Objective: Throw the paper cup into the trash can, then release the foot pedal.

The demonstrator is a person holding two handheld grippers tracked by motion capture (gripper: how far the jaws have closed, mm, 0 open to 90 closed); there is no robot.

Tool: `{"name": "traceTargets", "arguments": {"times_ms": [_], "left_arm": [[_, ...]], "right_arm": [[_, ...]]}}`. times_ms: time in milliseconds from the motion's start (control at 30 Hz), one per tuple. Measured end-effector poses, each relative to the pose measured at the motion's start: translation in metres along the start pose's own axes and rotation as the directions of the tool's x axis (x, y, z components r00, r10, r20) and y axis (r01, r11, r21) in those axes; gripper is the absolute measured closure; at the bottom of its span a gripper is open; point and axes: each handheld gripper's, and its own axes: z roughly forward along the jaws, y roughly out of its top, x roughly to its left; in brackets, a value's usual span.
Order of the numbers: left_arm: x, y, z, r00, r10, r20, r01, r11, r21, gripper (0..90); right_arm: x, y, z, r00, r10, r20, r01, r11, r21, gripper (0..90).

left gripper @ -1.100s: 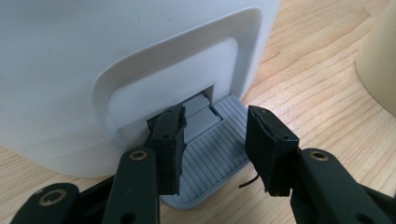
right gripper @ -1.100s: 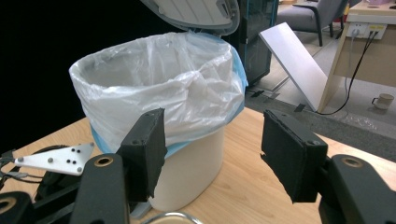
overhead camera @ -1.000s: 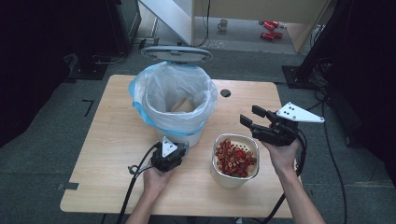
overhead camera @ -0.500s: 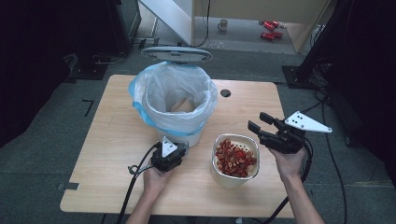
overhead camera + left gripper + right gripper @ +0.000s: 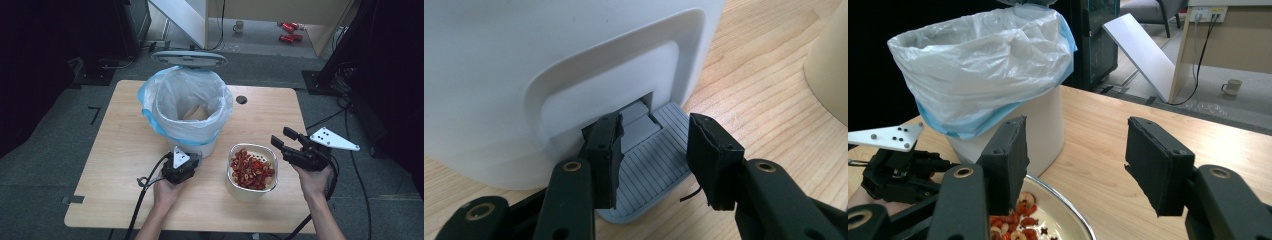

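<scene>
Two tongs are mine: from above, my left tongs (image 5: 192, 156) sit at the foot of the bagged bin (image 5: 187, 127), and my right tongs (image 5: 282, 136) are nearer the bowl (image 5: 244, 192) of red slices (image 5: 252, 167), which sits just left of them. In the left gripper view, my jaws stand apart on the bin's pedal (image 5: 649, 172) and grab nothing. In the right gripper view, my jaws have just been closing a little but are still apart with nothing between them, and the bowl's rim is low on the left.

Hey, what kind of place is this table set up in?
Probably a lab or studio room, not a kitchen: grey carpeted floor, cables trailing across it, and dark equipment stands around one wooden table holding a lined pedal bin.
</scene>
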Motion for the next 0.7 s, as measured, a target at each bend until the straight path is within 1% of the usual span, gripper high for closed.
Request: {"name": "traceTargets", "arguments": {"times_ms": [133,300,400,467,567,700], "left_arm": [[0.0,0.0,0.0,1.0,-0.003,0.001,0.003,1.0,-0.001,57.9],[0.0,0.0,0.0,1.0,0.004,0.001,-0.004,1.0,0.002,57.9],[0.0,0.0,0.0,1.0,0.003,0.001,-0.003,1.0,0.002,57.9],[0.0,0.0,0.0,1.0,0.003,0.001,-0.003,1.0,0.002,58.0],[0.0,0.0,0.0,1.0,0.003,0.001,-0.003,1.0,0.002,57.9],[0.0,0.0,0.0,1.0,0.002,0.001,-0.002,1.0,0.001,57.9]], "right_arm": [[-0.003,-0.006,-0.003,0.9999,0.011,0.008,-0.011,1.0,0.002,42.9],[-0.007,-0.014,-0.007,0.9994,0.028,0.019,-0.028,1.0,0.001,43.0],[-0.011,-0.024,-0.012,0.9984,0.044,0.034,-0.044,0.999,0.002,43.0],[-0.012,-0.027,-0.013,0.9982,0.047,0.037,-0.047,0.999,0.0,43.0],[-0.018,-0.038,-0.017,0.9958,0.076,0.049,-0.076,0.997,-0.003,43.1],[-0.021,-0.046,-0.019,0.994,0.09,0.062,-0.091,0.996,0.003,43.1]]}}
